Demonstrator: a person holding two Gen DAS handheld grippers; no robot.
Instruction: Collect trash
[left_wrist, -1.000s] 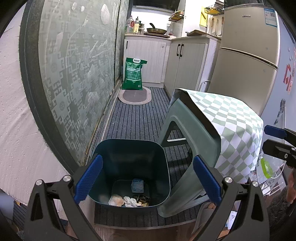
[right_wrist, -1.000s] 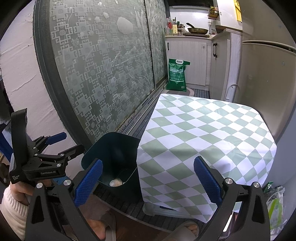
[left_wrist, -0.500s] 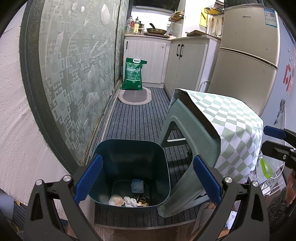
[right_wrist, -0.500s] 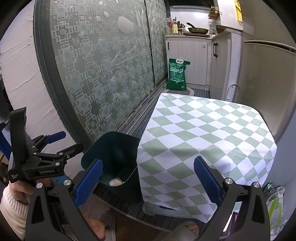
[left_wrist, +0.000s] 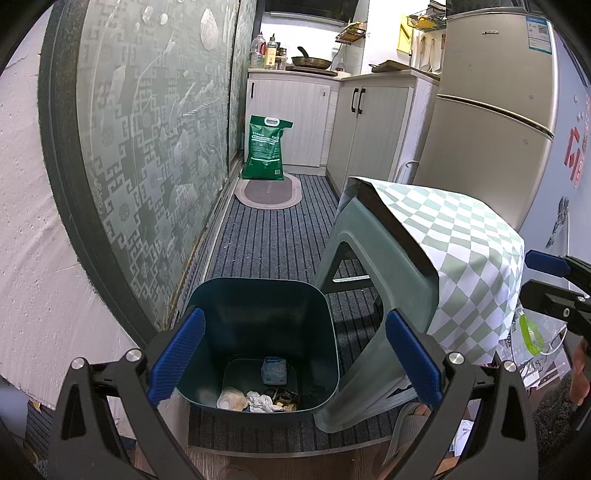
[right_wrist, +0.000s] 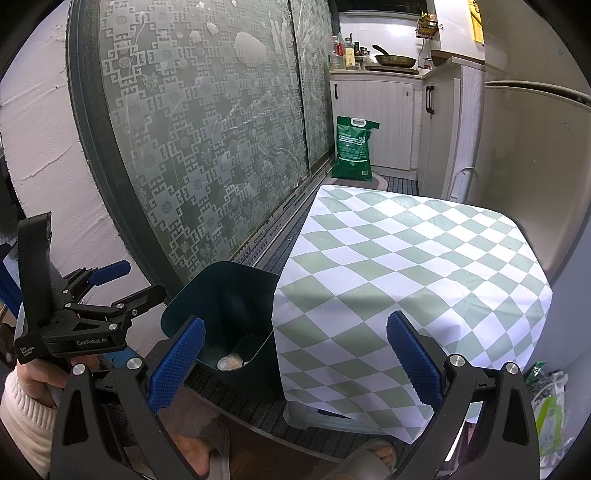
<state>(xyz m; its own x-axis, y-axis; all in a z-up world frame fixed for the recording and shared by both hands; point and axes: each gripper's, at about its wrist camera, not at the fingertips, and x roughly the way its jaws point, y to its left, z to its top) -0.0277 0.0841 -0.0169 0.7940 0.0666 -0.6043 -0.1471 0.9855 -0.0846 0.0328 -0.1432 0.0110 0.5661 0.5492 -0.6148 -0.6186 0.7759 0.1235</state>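
Surroundings, one of each: patterned frosted sliding door (left_wrist: 155, 147) running along your left; green sack (left_wrist: 266, 147) standing on an oval mat (left_wrist: 268, 191) at the far end of the striped floor runner (left_wrist: 273, 236); white cabinets (left_wrist: 369, 122) with a pan on top; fridge (left_wrist: 491, 122) standing at the right.

One desk (right_wrist: 413, 273) (really a pale green stool under a green-and-white check cloth) is sitting just beside the bin, its near leg touching or almost touching the bin's right wall; which, you cannot tell. The cloth top is lying bare.

One dark teal bin (left_wrist: 258, 317) is standing on the runner between door and desk. The trash is lying at its bottom: one blue packet (left_wrist: 274, 370), one crumpled white paper (left_wrist: 260, 401), one pale round cup lid (left_wrist: 231, 398), plus a few small dark scraps too small to count.

Tongs, two sets: you are holding the left tongs (left_wrist: 293, 363) over the bin mouth, spread wide and gripping nothing. You are holding the right tongs (right_wrist: 295, 363) above the desk's near edge, likewise spread wide and carrying nothing.

Two slippered feet are showing at the bottom of the right view.
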